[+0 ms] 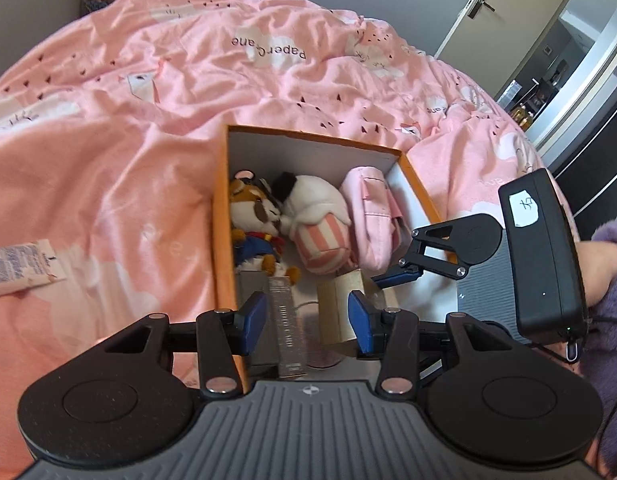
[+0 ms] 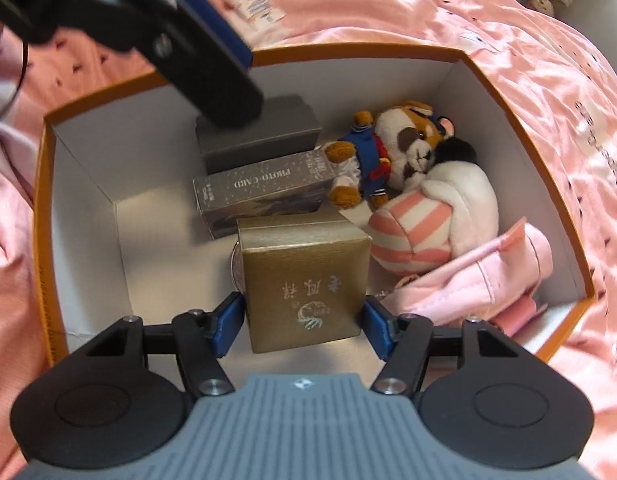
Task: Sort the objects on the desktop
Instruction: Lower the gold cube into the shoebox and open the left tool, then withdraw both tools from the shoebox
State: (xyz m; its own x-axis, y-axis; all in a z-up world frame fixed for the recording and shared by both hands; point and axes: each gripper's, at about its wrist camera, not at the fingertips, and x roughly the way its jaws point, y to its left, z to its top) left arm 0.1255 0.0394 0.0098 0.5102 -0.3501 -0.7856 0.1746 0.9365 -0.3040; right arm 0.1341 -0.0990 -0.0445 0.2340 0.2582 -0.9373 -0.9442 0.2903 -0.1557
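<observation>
Orange box on pink duvet holds plush toys and cartons. Gold carton upright inside, printed face toward camera; its base hidden. Right gripper reaches in, pads flanking the carton, contact unclear. Left gripper above box, spread wide, holding nothing.

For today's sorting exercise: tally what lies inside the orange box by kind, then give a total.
Small boxes: 3 (gold box, photo-card box, grey box)
Plush toys: 2 (tiger, striped plush)
Pink pouches: 1
Total: 6
</observation>
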